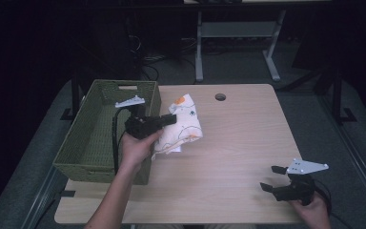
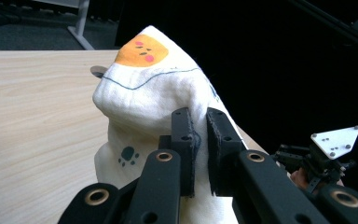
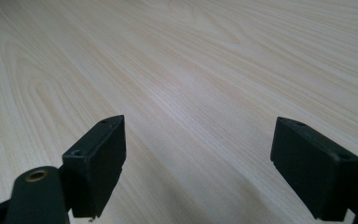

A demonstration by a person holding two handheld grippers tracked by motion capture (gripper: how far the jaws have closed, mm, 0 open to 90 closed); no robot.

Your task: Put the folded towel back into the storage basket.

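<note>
Cloth (image 2: 144, 93) pinched (left tongs (image 2: 199, 140)), seemingly peak-up

A lab or office: a bare wooden desk (image 1: 238, 143), grey carpet, cables and desk legs (image 1: 199, 47) behind.

In the left gripper view the cloth (image 2: 144, 112) runs off the bottom edge, and its lower right part is covered by the left claw (image 2: 199, 140), whose jaws pinch a fold. From above, that claw and the hand (image 1: 136, 148) hide the cloth's left edge and part of the basket (image 1: 86, 143). The worktop (image 1: 238, 138) is cut off along the bottom. The print on the cloth is too small to read there.
</note>
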